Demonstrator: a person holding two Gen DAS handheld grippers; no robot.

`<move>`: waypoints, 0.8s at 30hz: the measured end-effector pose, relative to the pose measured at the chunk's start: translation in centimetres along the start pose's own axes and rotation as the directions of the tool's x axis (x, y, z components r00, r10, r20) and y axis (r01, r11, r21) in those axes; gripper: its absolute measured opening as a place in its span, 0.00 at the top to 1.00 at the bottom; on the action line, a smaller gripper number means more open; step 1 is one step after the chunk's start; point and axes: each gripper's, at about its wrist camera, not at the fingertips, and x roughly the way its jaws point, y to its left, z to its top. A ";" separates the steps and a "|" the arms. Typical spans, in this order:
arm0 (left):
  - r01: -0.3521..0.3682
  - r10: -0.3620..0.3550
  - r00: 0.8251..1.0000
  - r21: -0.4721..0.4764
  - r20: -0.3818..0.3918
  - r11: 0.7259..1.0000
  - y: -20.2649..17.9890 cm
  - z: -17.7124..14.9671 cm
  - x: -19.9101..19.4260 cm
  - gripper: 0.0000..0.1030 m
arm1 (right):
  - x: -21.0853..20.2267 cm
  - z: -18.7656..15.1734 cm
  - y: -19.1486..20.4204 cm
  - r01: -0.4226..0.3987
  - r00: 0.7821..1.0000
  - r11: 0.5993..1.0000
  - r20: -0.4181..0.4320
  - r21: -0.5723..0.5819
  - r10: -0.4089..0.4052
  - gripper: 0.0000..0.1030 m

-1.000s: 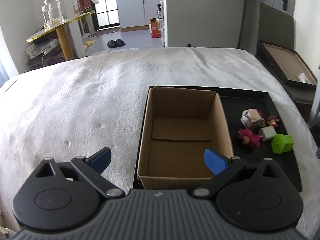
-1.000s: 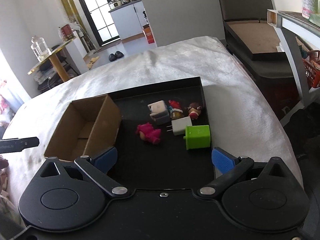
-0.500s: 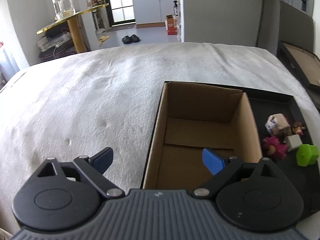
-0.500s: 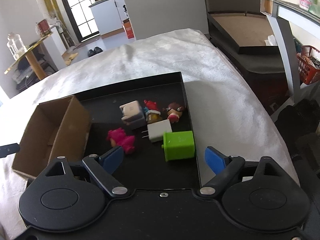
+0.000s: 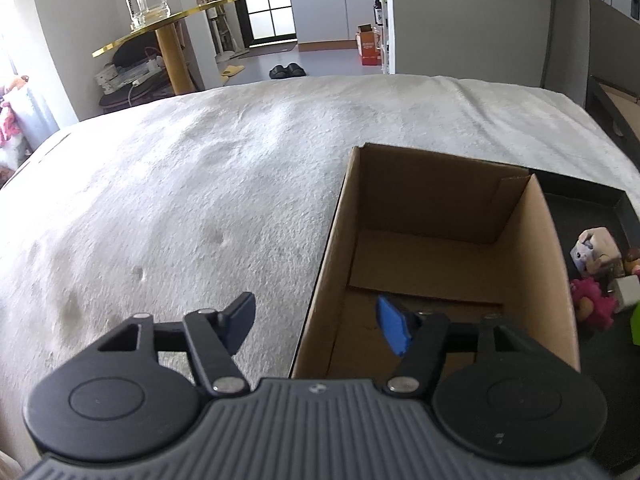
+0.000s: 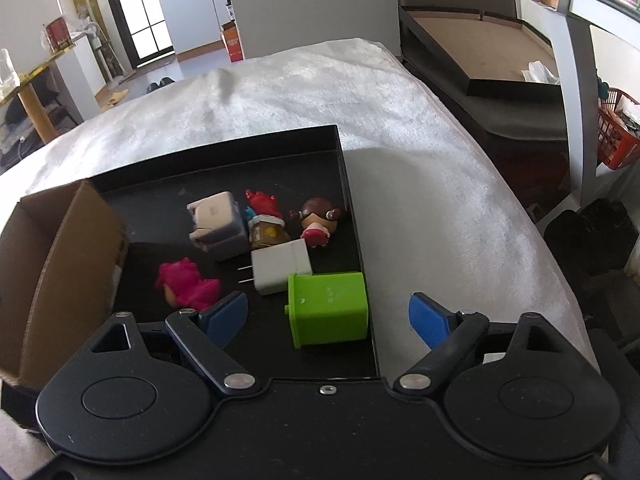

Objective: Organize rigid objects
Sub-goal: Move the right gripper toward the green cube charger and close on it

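An empty cardboard box (image 5: 448,240) stands in the left part of a black tray (image 6: 348,184) on a white-covered table. My left gripper (image 5: 316,322) is open and straddles the box's near left wall. In the right wrist view the box (image 6: 60,256) is at the left. My right gripper (image 6: 328,316) is open, its fingers on either side of a green cube (image 6: 330,310). Behind the cube lie a white plug adapter (image 6: 280,266), a pink toy (image 6: 186,284), a white-and-grey block figure (image 6: 218,226), a red-topped figure (image 6: 266,222) and a brown-haired doll (image 6: 318,220).
The white cloth (image 5: 180,200) covers the table around the tray. A dark flat box (image 6: 480,60) and a grey shelf frame (image 6: 580,80) stand to the right, with a red basket (image 6: 616,132). A gold side table (image 5: 168,32) with a glass jar stands far left.
My left gripper has moved closer to the box and now straddles its left wall. My right gripper has moved forward and right until its fingers flank the green cube.
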 end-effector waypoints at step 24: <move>-0.090 0.089 0.996 0.055 0.025 0.994 -1.9 -0.6 1.4 0.79 | 3.7 -0.5 1.3 0.053 0.999 0.994 -0.007 -0.092 -0.053 0.45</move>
